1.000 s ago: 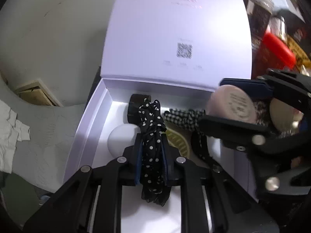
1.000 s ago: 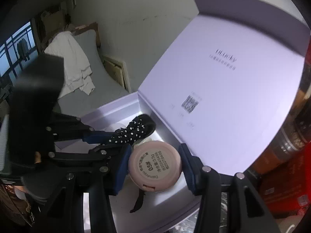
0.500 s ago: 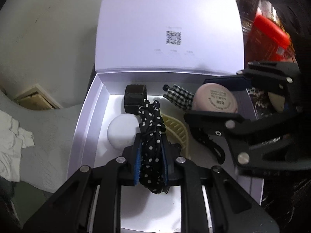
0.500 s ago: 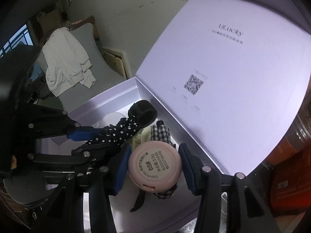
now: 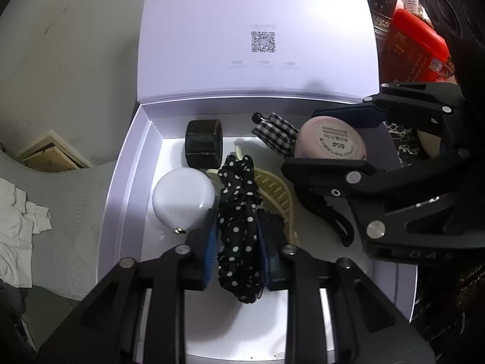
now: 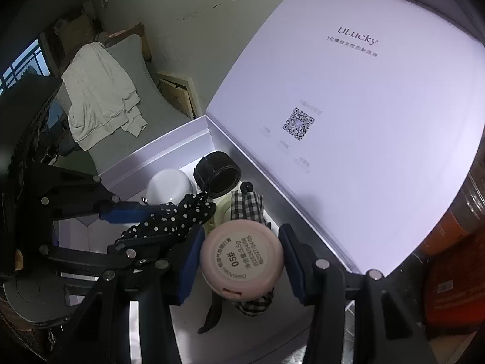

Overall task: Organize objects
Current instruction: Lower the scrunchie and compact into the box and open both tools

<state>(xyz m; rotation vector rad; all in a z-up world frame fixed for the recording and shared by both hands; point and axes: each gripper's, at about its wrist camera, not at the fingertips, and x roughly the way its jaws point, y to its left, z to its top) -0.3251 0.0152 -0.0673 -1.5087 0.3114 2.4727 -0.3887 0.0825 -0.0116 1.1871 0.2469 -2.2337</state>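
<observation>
Polka-dot scrunchie (image 5: 239, 221) between left gripper (image 5: 237, 242) pads over open white box (image 5: 127, 176), jaws just easing apart, cloth barely pinched. Pink compact (image 6: 241, 261) clamped in right gripper (image 6: 239, 262) above box's right side. Risk: scrunchie snagging on pad or draping over white bulb (image 5: 183, 201) and comb (image 5: 272, 188); compact dropping onto checked scrunchie (image 5: 275, 133), tipping.

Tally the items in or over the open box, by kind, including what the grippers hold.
Fabric hair ties: 2, black polka-dot scrunchie between the left gripper pads, black-and-white checked scrunchie.
Hair claws: 2, cream plastic claw clip, black claw clip.
Round cases: 2, pink compact in the right gripper, white glossy dome.
Black ring band: 1.
Total: 7.
</observation>
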